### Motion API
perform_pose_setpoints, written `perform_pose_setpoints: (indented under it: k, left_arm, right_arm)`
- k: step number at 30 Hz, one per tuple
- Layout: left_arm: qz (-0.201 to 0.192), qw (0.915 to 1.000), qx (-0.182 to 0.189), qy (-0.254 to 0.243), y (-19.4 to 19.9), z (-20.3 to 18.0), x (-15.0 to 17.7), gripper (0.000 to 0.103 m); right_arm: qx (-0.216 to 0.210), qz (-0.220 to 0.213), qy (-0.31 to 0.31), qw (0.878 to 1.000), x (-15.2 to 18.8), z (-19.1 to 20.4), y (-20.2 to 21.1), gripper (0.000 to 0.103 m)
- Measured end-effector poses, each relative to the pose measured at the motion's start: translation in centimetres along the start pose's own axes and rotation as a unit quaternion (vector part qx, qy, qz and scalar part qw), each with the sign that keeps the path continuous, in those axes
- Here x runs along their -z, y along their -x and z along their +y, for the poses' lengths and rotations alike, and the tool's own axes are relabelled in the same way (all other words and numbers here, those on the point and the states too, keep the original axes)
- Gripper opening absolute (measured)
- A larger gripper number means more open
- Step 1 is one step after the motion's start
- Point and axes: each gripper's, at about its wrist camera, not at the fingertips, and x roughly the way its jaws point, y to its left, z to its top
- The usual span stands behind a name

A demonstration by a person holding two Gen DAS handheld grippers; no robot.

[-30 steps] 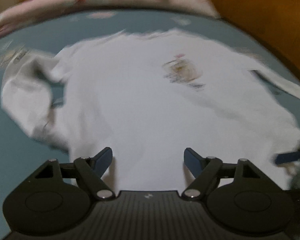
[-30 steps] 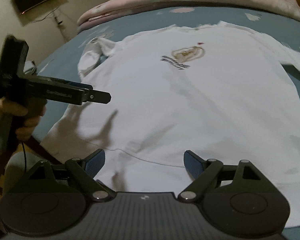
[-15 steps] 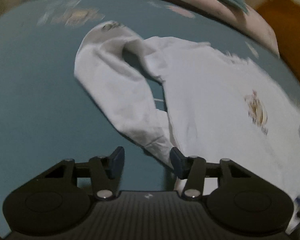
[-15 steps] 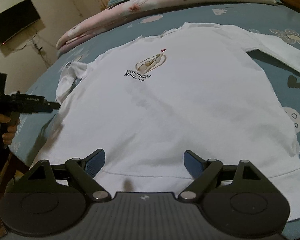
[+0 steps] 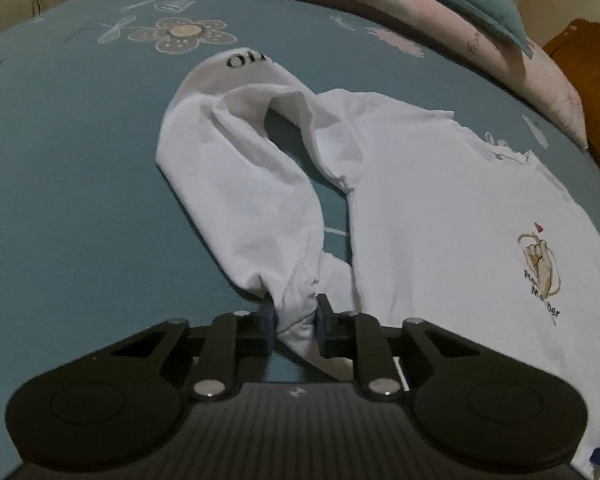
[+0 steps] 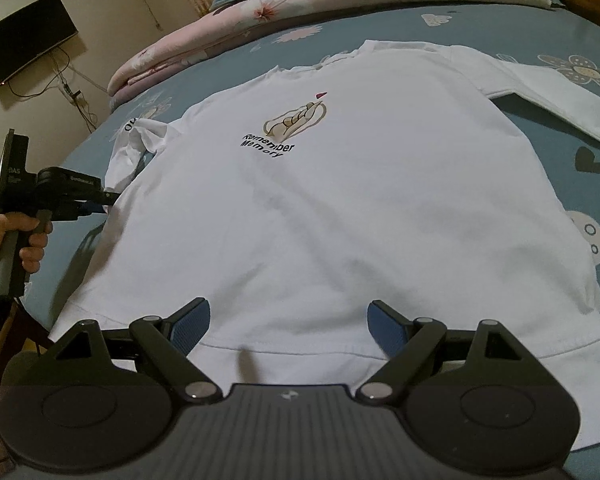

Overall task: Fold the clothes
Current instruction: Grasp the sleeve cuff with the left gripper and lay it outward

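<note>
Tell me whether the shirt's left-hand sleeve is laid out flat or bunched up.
Bunched: the sleeve loops back on itself, its cuff pinched in the left gripper.

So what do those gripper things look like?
Each gripper is black with a ribbed body, two round discs, silver pivot screws and blue ridged pads. The left gripper has a pistol-style handle with small white lettering, held by a bare hand.

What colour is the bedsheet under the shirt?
Teal-blue bedsheet with flower and heart prints, clearest in the right wrist view.
</note>
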Motion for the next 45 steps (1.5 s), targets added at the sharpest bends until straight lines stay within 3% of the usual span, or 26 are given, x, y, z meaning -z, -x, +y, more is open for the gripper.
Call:
perform_pose_setpoints:
  k: [8, 13, 17, 20, 24, 27, 30, 35, 38, 45]
  left_arm:
    - [-0.037, 0.9915, -0.096, -0.080, 3.0, 1.4, -2.1, 0.017]
    - [-0.044, 0.9834, -0.116, -0.132, 4.2, 0.9, -3.0, 0.017]
    - [-0.060, 0.9725, -0.100, -0.202, 4.7, -2.6, -2.0, 0.017]
    - [-0.058, 0.9584, -0.078, -0.268, 4.3, -6.4, -0.3, 0.018]
    - [-0.041, 0.9492, -0.019, -0.311, 3.1, -10.1, 2.0, 0.032]
    - [-0.028, 0.9524, 0.055, -0.299, 3.4, -10.8, 2.3, 0.036]
    - [-0.025, 0.9634, 0.108, -0.244, 4.3, -9.4, 1.1, 0.040]
    - [-0.041, 0.9842, 0.083, -0.151, 5.4, -4.2, -1.4, 0.041]
    - [-0.034, 0.9919, 0.078, -0.094, 5.1, -0.8, -1.9, 0.040]
    - [0.015, 0.9925, 0.119, -0.025, 1.4, 1.4, 0.7, 0.040]
  right_arm:
    - [0.003, 0.002, 0.008, 1.000, -0.1, 0.3, 0.1, 0.089]
    - [0.003, -0.001, 0.018, 1.000, -0.2, 1.1, 0.1, 0.089]
    - [0.005, -0.001, 0.034, 0.999, -0.3, 1.9, 0.2, 0.089]
    - [0.008, -0.001, 0.042, 0.999, -0.4, 2.4, 0.2, 0.089]
    - [0.011, 0.001, 0.044, 0.999, -0.3, 2.5, 0.3, 0.089]
    - [0.011, 0.001, 0.044, 0.999, -0.2, 2.5, 0.5, 0.089]
    - [0.011, -0.002, 0.041, 0.999, -0.1, 2.3, 0.7, 0.089]
    - [0.007, -0.005, 0.024, 1.000, -0.3, 1.6, 0.7, 0.089]
    - [0.006, -0.004, 0.024, 1.000, -0.3, 1.7, 0.5, 0.089]
    - [0.007, 0.001, 0.026, 1.000, -0.4, 1.9, 0.1, 0.089]
